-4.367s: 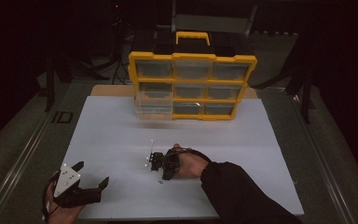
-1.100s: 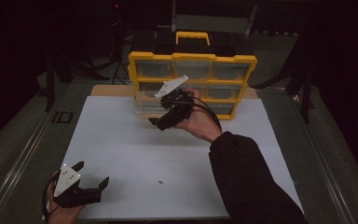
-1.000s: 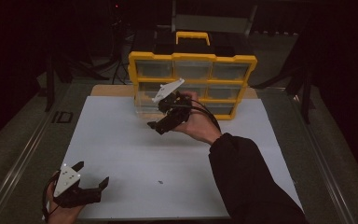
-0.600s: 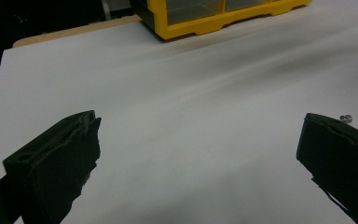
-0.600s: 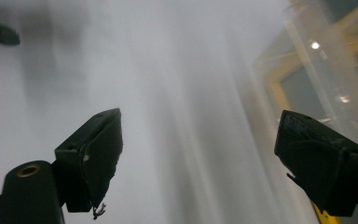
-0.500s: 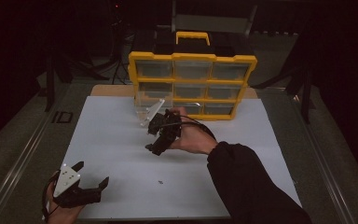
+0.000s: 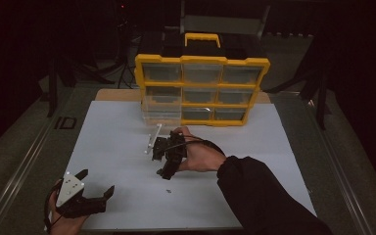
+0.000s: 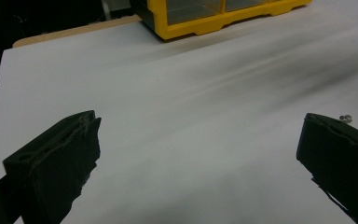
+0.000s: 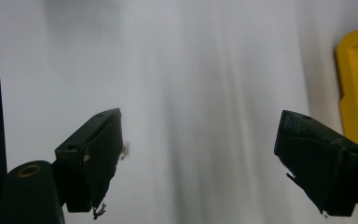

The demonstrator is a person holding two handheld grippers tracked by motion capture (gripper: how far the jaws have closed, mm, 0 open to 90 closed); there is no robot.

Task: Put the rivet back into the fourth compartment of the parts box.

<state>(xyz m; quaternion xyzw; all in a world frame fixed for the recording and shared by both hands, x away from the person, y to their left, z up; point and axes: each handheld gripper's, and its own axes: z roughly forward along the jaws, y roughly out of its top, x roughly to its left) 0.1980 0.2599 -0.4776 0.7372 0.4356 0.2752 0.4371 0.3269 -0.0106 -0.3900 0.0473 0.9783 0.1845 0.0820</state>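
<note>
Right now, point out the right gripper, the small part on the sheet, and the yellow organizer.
right gripper (image 7: 165, 172), high view, between its fingertips.
small part (image 7: 168, 191), high view, its middle.
yellow organizer (image 7: 201, 59), high view, top frame edge.

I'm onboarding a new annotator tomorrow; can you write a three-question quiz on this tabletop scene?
1. True or false: the right claw is open over the white mat.
2. Which thing lies on the mat just in front of the right claw? A) small metal part B) yellow handle C) cable reel
3. Fill in: the yellow organizer has one clear drawer pulled out, in its ____ column.

Key: 1 true; 2 A; 3 left. The left claw is open too.
</note>
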